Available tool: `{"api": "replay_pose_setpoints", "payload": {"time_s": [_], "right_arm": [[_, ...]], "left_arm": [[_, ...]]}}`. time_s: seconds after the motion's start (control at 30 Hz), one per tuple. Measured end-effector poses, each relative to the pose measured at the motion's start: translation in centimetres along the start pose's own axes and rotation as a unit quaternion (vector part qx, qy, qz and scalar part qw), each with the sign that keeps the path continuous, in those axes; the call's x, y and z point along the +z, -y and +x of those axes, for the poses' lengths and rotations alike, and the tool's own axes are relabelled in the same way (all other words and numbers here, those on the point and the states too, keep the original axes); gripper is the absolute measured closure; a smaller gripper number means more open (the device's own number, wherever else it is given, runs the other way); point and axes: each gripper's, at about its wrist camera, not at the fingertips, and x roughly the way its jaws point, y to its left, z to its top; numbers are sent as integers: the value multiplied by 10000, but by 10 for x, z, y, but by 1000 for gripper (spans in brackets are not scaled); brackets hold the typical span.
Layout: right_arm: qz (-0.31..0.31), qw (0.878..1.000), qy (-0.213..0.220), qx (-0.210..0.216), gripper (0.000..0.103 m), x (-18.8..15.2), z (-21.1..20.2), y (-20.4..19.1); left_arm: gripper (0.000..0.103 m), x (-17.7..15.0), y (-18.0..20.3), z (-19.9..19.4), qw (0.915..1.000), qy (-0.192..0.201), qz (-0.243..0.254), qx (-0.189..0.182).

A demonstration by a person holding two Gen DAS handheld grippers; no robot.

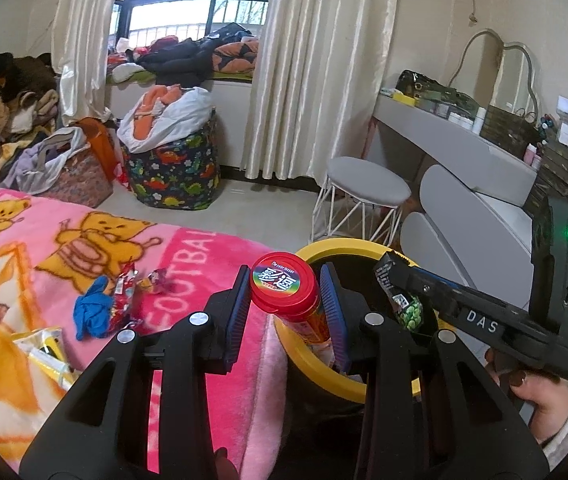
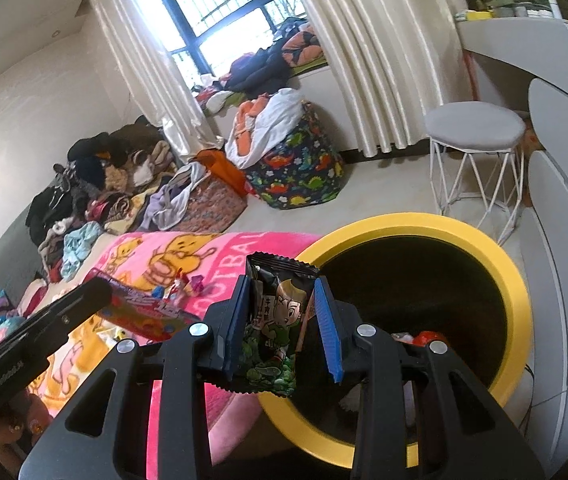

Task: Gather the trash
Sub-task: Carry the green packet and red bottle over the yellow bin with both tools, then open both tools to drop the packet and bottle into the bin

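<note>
My left gripper (image 1: 286, 300) is shut on a red-lidded snack tube (image 1: 284, 286), held at the near rim of the yellow-rimmed black trash bin (image 1: 340, 246). My right gripper (image 2: 281, 320) is shut on a black-and-green snack packet (image 2: 273, 332), held over the left rim of the bin (image 2: 480, 232). The right gripper (image 1: 400, 280) with the packet (image 1: 408, 308) also shows in the left wrist view, above the bin's mouth. The left gripper (image 2: 99, 292) and the tube (image 2: 143, 312) show at the left of the right wrist view.
Candy wrappers (image 1: 143, 284), a blue scrap (image 1: 93, 312) and a yellow-white wrapper (image 1: 45, 348) lie on the pink cartoon blanket (image 1: 83, 240). A grey stool (image 1: 368, 184) and a grey vanity (image 1: 464, 152) stand right of the bin. Clothes piles and a dinosaur-print bag (image 1: 175, 176) lie by the window.
</note>
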Motion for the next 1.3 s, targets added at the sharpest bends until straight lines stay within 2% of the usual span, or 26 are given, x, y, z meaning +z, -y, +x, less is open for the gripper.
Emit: {"api": "replay_pose_setpoints", "payload": {"time_s": [0.8,1.3], "right_arm": [[387,9984,106,-393,71,2,2,44],[640,9957,60,-664,70,-2,8,72]], "left_arm": [[75,-4,32,27,9988,-218,259,-357],[75,-19,53,56,9953,-553,416,-682]]}}
